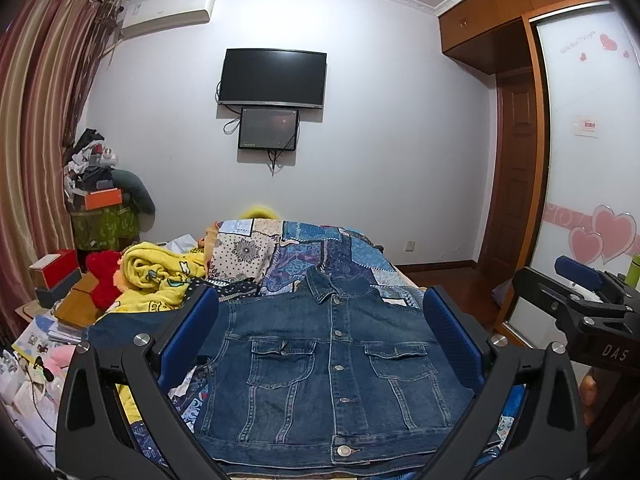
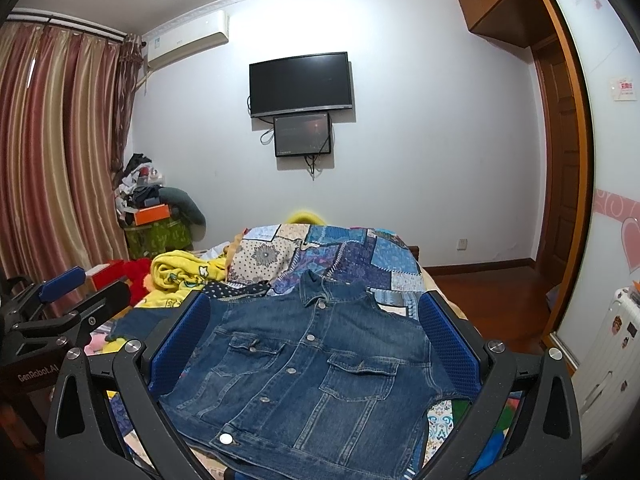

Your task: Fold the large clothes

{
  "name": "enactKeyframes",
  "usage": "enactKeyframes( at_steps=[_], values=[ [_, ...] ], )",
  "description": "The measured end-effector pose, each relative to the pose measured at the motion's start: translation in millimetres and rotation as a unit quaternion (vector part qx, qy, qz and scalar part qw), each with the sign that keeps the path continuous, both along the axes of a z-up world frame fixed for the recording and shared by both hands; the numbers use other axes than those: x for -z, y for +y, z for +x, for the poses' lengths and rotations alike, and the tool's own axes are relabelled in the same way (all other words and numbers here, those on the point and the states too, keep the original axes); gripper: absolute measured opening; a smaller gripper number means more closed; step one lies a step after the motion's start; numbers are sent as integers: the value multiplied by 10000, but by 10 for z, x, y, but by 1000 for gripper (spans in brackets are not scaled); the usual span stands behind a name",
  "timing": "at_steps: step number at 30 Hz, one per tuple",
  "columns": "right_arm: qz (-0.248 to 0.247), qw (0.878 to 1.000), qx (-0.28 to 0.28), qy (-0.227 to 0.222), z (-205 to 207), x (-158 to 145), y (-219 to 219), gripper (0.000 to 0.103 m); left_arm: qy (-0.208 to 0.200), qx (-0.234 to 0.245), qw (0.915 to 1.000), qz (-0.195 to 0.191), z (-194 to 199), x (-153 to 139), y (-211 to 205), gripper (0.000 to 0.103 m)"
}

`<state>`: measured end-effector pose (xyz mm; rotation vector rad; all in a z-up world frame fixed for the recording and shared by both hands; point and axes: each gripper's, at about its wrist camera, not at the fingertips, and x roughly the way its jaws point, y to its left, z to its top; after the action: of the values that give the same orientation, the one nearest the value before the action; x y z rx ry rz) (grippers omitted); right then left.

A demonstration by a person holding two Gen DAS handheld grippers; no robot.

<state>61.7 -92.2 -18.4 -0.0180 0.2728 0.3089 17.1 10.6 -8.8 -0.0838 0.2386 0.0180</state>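
A: Denim, dark blue: jacket spread front-up on the bed, buttoned, collar toward the far wall, hem nearest the tongs.

B: Sleeves?

A: One seen running out to the left, past the yellow blanket. The other not seen; perhaps tucked under, can't tell.

B: Left tongs?

A: Spread wide, gripping nothing, hovering above the hem edge, roughly centred on the button line.

B: Right tongs?

A: Also spread wide and empty, just beside the left pair, looking at the jacket from a little further right, so the button line slants in that view.

B: Long axis?

A: Collar to hem, pointing straight away from both tongs. Jacket ahead and below, framed between each pair of pads.

B: Nearer side?

A: Probably left tongs for the left hem corner and the out-flung sleeve, right tongs for the right flank near the bed edge. Likely first job: bringing that sleeve in across the chest.
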Motion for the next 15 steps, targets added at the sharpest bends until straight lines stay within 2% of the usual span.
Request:
enactKeyframes(
  at_steps=[9, 15],
  values=[
    [-198, 9992, 4, 337, 231, 125, 127, 103, 237, -125, 9996, -127, 283, 162, 232, 103],
    [-336, 9970, 82, 692, 497, 306, 223, 103, 608, -578, 9960, -319, 645, 414, 602, 103]
  ],
)
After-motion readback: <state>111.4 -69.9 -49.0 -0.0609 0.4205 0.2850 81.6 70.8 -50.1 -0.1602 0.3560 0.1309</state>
